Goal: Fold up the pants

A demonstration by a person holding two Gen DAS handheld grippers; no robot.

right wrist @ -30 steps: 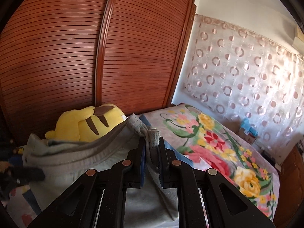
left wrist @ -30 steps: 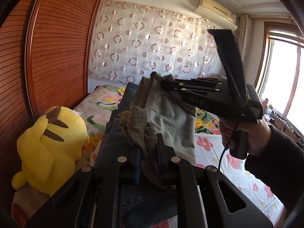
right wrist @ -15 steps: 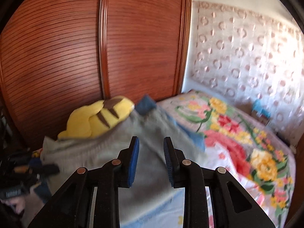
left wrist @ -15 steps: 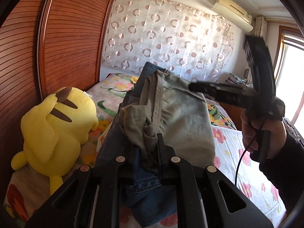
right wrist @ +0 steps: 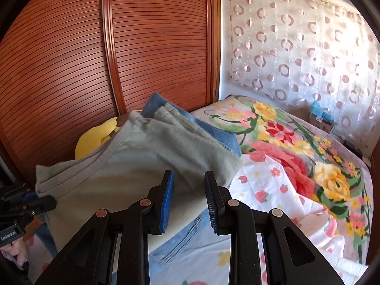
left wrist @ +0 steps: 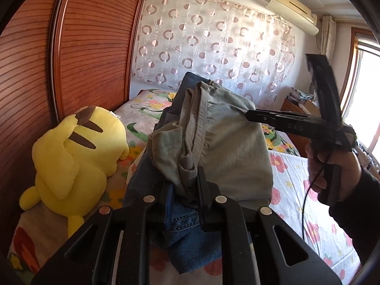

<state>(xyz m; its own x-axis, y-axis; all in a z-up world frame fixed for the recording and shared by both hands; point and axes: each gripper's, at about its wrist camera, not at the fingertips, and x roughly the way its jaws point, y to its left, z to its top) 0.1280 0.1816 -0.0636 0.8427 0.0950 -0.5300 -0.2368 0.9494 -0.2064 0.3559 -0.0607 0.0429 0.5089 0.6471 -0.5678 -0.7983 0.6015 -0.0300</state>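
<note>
Left tongs (left wrist: pixel 182 190) clamped on a bunched edge of the grey pants (left wrist: pixel 220 147), holding that end up off the bed (left wrist: pixel 296 190). Right tongs (right wrist: pixel 187 199) parted, nothing between the pads; just opened, cloth let go, pants now lying directly ahead of and below the tips. From the left view, right tongs tips (left wrist: pixel 248 114) sitting just beside the far fold, contact unclear. Pants draped over blue jeans (left wrist: pixel 190 242), which hang under the left tongs; cannot tell whether denim is caught in that grip too.

Judged next: lay the left end down flat. Advice:
- Lower slowly, keep the edge square to the fold.
- Release only once cloth rests on the bed.
- Check jeans not dragged along.
- Keep clear of the yellow plush (left wrist: pixel 76 156), left of the left tongs.
- Smooth the crease with the right tongs after.
</note>
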